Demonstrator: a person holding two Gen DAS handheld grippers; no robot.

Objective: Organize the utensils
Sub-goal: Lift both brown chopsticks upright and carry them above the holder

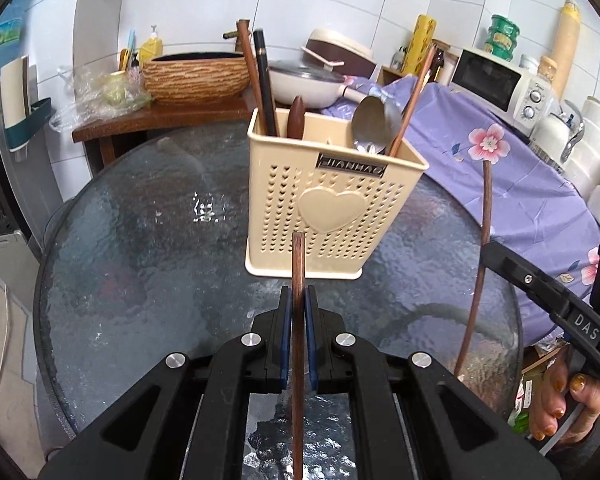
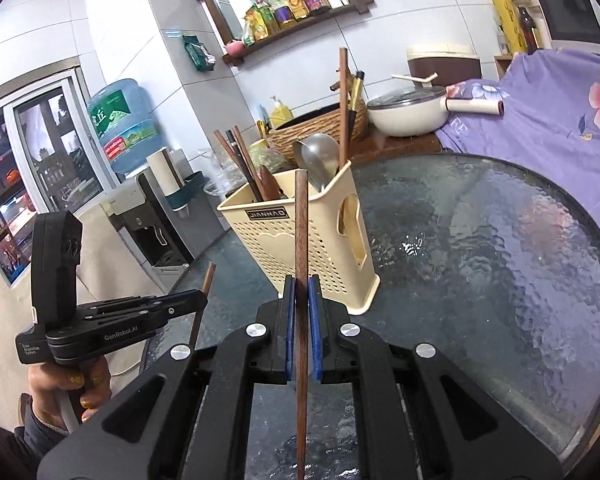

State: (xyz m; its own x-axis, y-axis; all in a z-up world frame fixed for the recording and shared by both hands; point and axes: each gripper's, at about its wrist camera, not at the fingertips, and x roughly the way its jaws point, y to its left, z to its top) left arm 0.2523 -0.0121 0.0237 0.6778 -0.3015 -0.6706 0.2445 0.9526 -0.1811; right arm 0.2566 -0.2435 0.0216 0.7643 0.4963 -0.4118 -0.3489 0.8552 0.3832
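Note:
A cream utensil holder (image 1: pixel 332 200) with heart-shaped holes stands on the round glass table (image 1: pixel 140 240); it also shows in the right wrist view (image 2: pixel 300 240). It holds chopsticks (image 1: pixel 260 80), a metal spoon (image 1: pixel 374 124) and a dark wooden handle (image 1: pixel 296 118). My left gripper (image 1: pixel 299 300) is shut on a brown chopstick (image 1: pixel 298 264), upright, just in front of the holder. My right gripper (image 2: pixel 301 292) is shut on another brown chopstick (image 2: pixel 301 232), near the holder's corner. Each gripper shows in the other's view: the right one (image 1: pixel 496 254), the left one (image 2: pixel 198 298).
A wooden side table (image 1: pixel 160 120) behind carries a woven basket (image 1: pixel 196 76) and a white pan with lid (image 1: pixel 304 80). A purple floral cloth (image 1: pixel 500 168) covers the surface to the right, with a microwave (image 1: pixel 504 84). A water dispenser (image 2: pixel 140 184) stands left.

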